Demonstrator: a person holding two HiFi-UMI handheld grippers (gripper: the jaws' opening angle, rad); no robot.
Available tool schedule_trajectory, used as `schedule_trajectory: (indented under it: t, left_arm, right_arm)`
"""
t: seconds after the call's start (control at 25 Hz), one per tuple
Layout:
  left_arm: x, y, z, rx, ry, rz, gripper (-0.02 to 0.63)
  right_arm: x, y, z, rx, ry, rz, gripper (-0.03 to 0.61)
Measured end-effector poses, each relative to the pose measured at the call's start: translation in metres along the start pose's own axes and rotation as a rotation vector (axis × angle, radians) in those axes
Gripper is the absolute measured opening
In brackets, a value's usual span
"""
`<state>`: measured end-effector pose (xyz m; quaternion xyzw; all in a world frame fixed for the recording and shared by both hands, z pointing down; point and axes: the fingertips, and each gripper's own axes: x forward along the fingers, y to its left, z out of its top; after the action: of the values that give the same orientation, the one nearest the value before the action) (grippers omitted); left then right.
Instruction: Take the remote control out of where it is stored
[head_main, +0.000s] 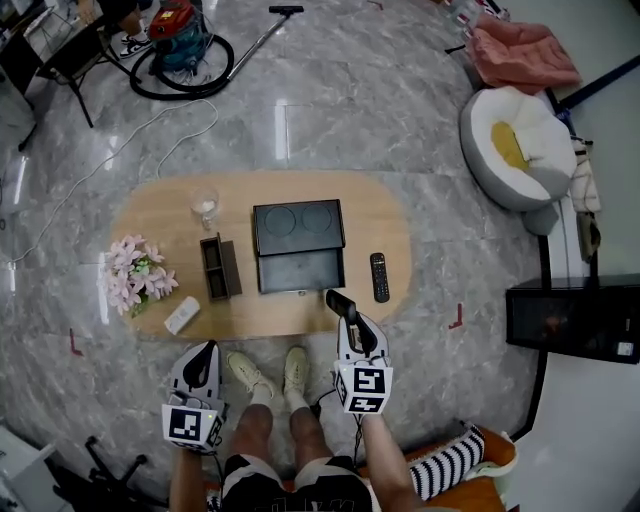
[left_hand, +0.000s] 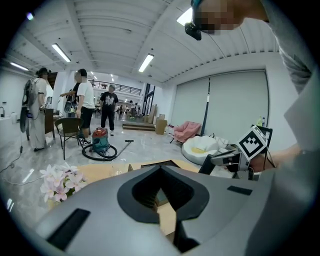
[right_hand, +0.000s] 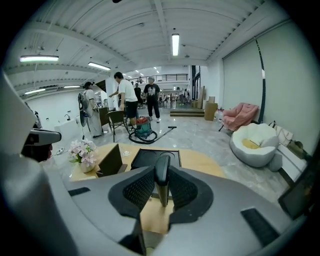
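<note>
On the bench (head_main: 385, 215) stood pink flowers (head_main: 135, 272) and a glass (head_main: 205, 207); a vacuum cleaner (head_main: 180, 35) lay on the floor (head_main: 350, 100) behind.

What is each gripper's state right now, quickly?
Left gripper: closed, empty.
Right gripper: closed on a black remote.

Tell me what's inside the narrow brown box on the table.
The narrow brown box is open-topped and dark inside, with nothing sticking out. Its floor is shadowed, so something flat could hide there. The right tongs grip a black remote.
</note>
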<state>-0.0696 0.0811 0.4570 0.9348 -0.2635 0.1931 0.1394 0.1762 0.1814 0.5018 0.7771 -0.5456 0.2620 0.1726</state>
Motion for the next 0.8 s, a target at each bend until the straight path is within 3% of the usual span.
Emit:
schedule_trajectory:
  t: [0.44, 0.8]
  left_arm:
    - [0.027, -0.022, -0.030, -0.020, 0.029, -0.012, 0.008]
    - [0.033, -0.031, -0.055, -0.047, 0.062, 0.000, 0.008]
  right_arm:
    - [0.018, -0.038, -0.056, -0.016, 0.076, -0.037, 0.094]
    - [0.038, -0.039, -0.074, -0.055, 0.096, -0.020, 0.094]
